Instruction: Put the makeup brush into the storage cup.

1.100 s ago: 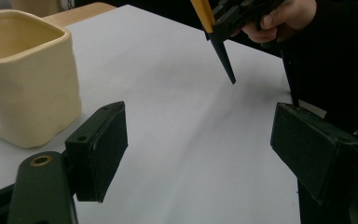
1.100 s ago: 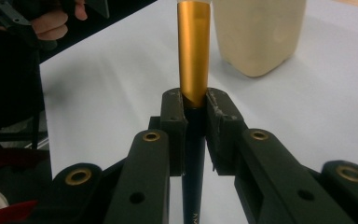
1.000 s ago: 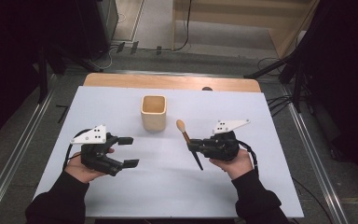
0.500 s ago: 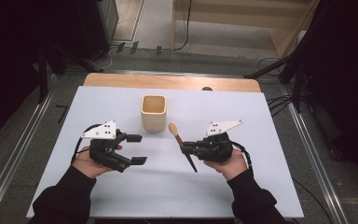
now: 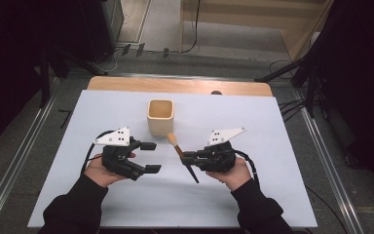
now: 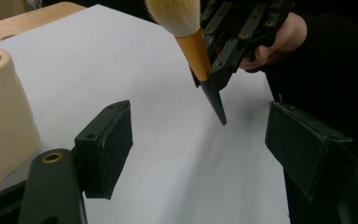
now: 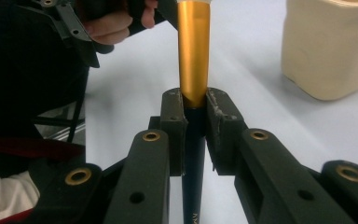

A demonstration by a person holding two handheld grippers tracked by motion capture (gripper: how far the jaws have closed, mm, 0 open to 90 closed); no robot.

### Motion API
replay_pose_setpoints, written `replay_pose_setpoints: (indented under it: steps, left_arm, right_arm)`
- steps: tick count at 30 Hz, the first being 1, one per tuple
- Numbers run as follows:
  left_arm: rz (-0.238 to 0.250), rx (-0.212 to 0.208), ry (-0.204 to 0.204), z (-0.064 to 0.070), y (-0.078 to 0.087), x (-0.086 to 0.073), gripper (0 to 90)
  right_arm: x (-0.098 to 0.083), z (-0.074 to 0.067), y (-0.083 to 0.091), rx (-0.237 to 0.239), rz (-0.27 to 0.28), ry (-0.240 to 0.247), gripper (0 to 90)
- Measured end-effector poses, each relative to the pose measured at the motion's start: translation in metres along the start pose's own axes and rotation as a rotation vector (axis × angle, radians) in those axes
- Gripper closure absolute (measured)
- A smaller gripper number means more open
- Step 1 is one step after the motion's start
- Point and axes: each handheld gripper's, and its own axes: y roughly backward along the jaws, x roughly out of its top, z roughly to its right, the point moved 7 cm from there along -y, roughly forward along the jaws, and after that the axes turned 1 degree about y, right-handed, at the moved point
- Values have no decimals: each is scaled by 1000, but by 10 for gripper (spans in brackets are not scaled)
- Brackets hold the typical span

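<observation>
My right gripper (image 5: pixel 185 157) is clamped on the makeup brush with the pale bristle head, gold ferrule and dark tapered handle (image 5: pixel 181 156), holding it off the white table cover (image 5: pixel 272 146) just in front of the cream square ceramic cup (image 5: pixel 160 117), bristles toward the cup. My left gripper (image 5: pixel 152 157) (jaws wide apart, though they have just been closing a little, nothing between them) sits to the near left of that cup, pointing toward the brush.

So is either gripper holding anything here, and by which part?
The right gripper is shut on the brush, gripping its handle where the gold ferrule meets the dark shaft. The left gripper is open and holds nothing.
</observation>
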Motion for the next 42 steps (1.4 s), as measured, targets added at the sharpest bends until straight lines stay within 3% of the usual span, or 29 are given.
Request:
replay_pose_setpoints:
  steps: [7, 14, 21, 32, 37, 42]
  left_arm:
    - [7, 2, 3, 0, -3, 0, 229]
    - [46, 8, 18, 1, -1, 5, 277]
    - [50, 16, 27, 2, -2, 7, 353]
    - [73, 27, 73, 1, 0, 9, 478]
    - [71, 7, 87, 2, 0, 9, 574]
    - [80, -32, 131, 2, 0, 10, 622]
  right_arm:
    - [3, -6, -9, 24, 15, 13, 793]
    - [4, -11, -18, 53, 25, 21, 793]
    - [6, -15, -25, 69, 31, 27, 792]
    - [8, -20, -32, 89, 46, 29, 792]
    - [9, -22, -34, 85, 58, 41, 793]
    - [9, -22, -35, 83, 68, 54, 792]
